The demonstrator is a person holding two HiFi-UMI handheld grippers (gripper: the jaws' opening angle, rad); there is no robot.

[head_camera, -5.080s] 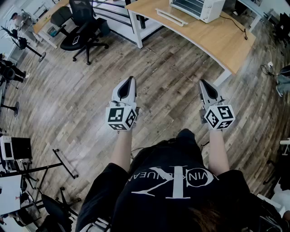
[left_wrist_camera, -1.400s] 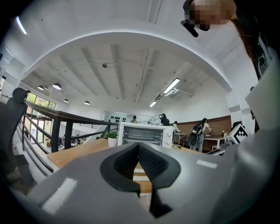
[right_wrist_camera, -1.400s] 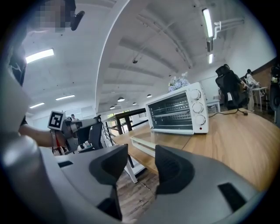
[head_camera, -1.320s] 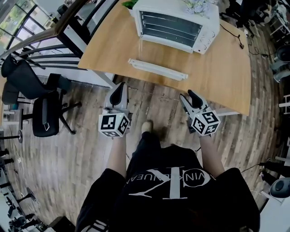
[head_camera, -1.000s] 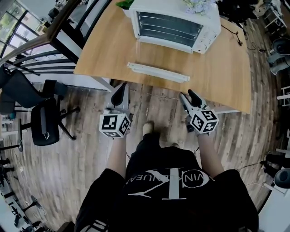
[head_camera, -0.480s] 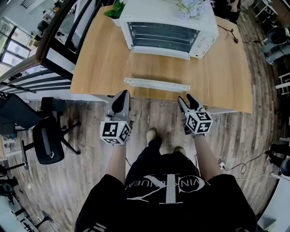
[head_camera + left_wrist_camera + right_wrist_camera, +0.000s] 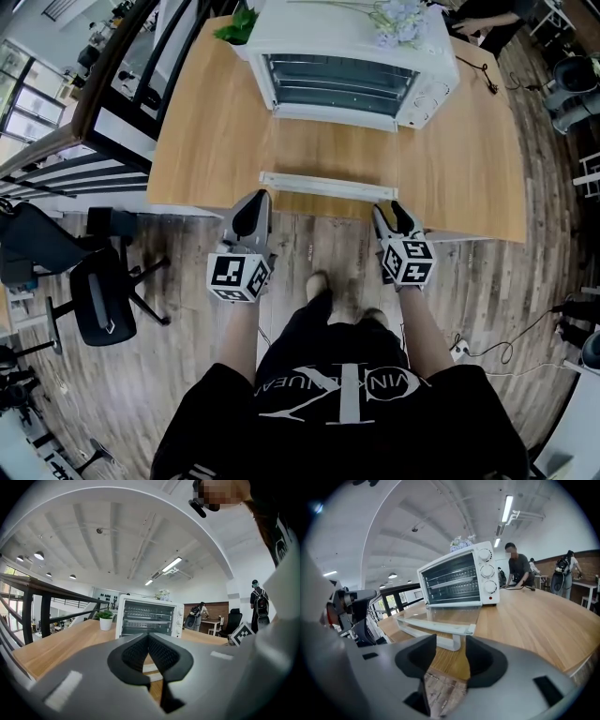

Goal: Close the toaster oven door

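The white toaster oven (image 7: 347, 66) stands at the back of the wooden table (image 7: 206, 141), its racks showing. Its glass door (image 7: 328, 148) lies folded down flat, with the white handle bar (image 7: 328, 186) near the table's front edge. My left gripper (image 7: 261, 199) is shut with nothing in it and hovers just short of the handle's left end. My right gripper (image 7: 392, 214) is open and empty at the handle's right end, not touching it. The oven (image 7: 147, 617) stands straight ahead of the left gripper (image 7: 148, 637). The handle (image 7: 436, 631) lies close before the right gripper (image 7: 451, 644).
A small potted plant (image 7: 239, 23) stands left of the oven and flowers (image 7: 398, 14) lie on top of it. A black office chair (image 7: 94, 291) and a railing (image 7: 141, 66) are to the left. A person (image 7: 516, 569) leans on the table's far end.
The person holding the grippers has stepped up to the table. Both grippers moved forward from the floor area to the table's front edge, close to the door handle.
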